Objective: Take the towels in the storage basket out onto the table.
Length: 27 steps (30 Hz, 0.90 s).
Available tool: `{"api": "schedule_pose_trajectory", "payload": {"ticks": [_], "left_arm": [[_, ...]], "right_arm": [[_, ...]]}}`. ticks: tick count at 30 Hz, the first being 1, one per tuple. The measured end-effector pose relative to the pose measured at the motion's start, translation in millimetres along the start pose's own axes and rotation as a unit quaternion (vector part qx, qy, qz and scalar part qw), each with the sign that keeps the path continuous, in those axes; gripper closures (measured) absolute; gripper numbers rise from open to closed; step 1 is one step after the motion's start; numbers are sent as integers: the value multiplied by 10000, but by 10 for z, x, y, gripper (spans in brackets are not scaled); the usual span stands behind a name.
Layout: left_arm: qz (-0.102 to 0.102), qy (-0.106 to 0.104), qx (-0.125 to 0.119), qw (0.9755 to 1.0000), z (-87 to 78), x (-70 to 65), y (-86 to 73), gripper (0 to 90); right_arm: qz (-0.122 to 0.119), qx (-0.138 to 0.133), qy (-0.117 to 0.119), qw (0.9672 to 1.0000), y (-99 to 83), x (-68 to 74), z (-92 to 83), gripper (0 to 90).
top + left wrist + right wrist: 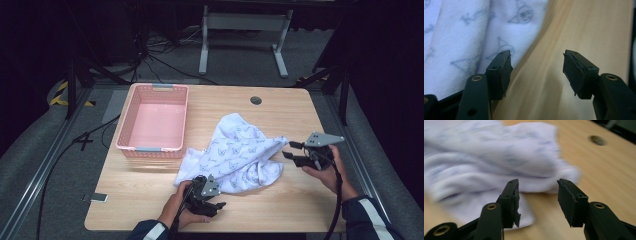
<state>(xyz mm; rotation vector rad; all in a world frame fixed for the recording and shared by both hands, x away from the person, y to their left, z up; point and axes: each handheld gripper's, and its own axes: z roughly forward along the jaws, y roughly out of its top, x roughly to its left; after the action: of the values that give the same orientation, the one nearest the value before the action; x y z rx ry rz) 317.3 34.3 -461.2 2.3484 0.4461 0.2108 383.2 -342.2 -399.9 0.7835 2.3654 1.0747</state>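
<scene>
Both released: left hand-held gripper (536,72) jaws apart over bare bench (579,30), towel (461,37) edge just left of it; right hand-held gripper (537,202) gapes, empty, facing towel corner; likely lining up fresh grabs.

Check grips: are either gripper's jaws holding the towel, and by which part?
Nothing held. Left gripper jaws stand open over bare table beside the towel; right gripper jaws are open, short of its corner.

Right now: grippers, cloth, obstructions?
Left gripper open, right gripper open, nothing between jaws. White butterfly-print cloth crumpled on wooden table. Pink plastic basket apart, not obstructing.
</scene>
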Motion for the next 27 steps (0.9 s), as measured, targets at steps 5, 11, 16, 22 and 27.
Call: {"api": "schedule_pose_trajectory", "payload": {"ticks": [5,11,16,22,27], "left_arm": [[-282,134,-69,9995,72,133,-23,407],[-289,333,-77,9990,150,224,45,459],[-236,414,-27,9989,164,343,96,709],[46,277,-240,9993,-62,265,187,872],[177,391,-742,9963,-385,235,350,883]], "right_arm": [[-657,328,1295,9889,-105,472,104,504],[-886,793,1246,9851,-182,715,409,456],[-974,727,1034,9872,-146,740,510,662],[-1102,414,1235,9853,-37,725,286,845],[-845,-616,1466,9836,218,707,-154,846]]}}
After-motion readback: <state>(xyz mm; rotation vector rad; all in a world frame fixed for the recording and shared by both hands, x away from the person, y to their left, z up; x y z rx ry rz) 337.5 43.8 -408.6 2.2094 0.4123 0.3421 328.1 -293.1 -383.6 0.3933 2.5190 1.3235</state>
